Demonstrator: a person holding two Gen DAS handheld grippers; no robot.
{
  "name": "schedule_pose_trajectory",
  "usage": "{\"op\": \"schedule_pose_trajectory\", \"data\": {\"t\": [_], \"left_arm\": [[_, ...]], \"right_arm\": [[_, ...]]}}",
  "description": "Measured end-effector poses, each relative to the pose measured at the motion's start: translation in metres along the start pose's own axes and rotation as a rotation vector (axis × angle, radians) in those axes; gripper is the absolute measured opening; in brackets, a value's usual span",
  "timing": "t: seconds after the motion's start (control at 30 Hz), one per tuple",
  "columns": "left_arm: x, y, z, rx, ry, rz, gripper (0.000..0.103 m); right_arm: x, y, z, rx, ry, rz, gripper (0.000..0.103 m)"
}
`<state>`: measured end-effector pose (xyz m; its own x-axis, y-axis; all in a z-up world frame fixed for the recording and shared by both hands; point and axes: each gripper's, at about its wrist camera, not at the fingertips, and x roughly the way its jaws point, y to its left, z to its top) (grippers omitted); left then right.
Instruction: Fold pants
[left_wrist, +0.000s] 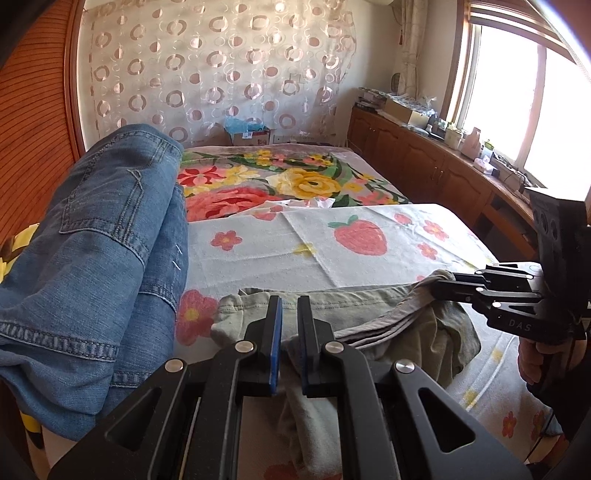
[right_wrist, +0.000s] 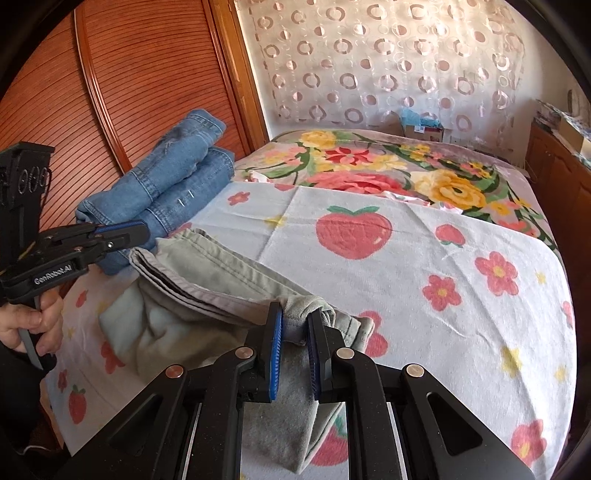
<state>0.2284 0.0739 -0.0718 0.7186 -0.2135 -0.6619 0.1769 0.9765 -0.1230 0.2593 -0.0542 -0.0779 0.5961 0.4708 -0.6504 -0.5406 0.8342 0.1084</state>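
While the left wrist view looks down its own black fingers, the left gripper (left_wrist: 290, 321) sits clamped on a fold of the grey-green pants (left_wrist: 369, 306), its 2 blue-padded jaws nearly together with cloth pinched between them. These pants lie bunched on the strawberry sheet (left_wrist: 351, 236) near the front edge of the bed. A stack of folded jeans (left_wrist: 110, 229) rests just to the left. At the right edge, the right gripper (left_wrist: 443, 282) bites the same garment's other end, a hand (left_wrist: 535, 358) on its handle.

From the right wrist view, the right gripper (right_wrist: 295, 332) pinches a hem of the pants (right_wrist: 207, 273), jaws close together on the fabric. Beyond it the left gripper (right_wrist: 142, 230) holds the far corner, beside the folded jeans (right_wrist: 177, 173), with a hand (right_wrist: 33, 325) gripping below.
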Motion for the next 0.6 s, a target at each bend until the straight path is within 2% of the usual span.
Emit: {"op": "schedule_pose_trajectory", "data": {"t": [0.17,0.27,0.33,0.37,0.5,0.6], "left_arm": [[-0.002,0.001,0.0,-0.006,0.005,0.001,0.01],[0.001,0.003,-0.002,-0.018,0.027,-0.009,0.024],[0.001,0.005,-0.004,-0.02,0.03,0.0,0.035],[0.0,0.006,-0.005,-0.025,0.025,-0.003,0.046],[-0.001,0.008,-0.007,-0.041,0.032,-0.042,0.051],[-0.003,0.005,-0.009,-0.031,0.029,-0.038,0.053]], "right_arm": [[0.011,-0.004,0.001,0.022,0.014,-0.018,0.012],[0.015,-0.005,-0.002,0.033,0.028,-0.032,0.013],[0.013,-0.009,-0.002,0.051,0.022,-0.031,0.019],[0.011,-0.01,-0.001,0.056,0.017,-0.039,0.022],[-0.002,-0.014,-0.001,0.062,-0.011,-0.05,0.029],[-0.011,-0.017,-0.003,0.054,-0.026,-0.079,0.032]]}}
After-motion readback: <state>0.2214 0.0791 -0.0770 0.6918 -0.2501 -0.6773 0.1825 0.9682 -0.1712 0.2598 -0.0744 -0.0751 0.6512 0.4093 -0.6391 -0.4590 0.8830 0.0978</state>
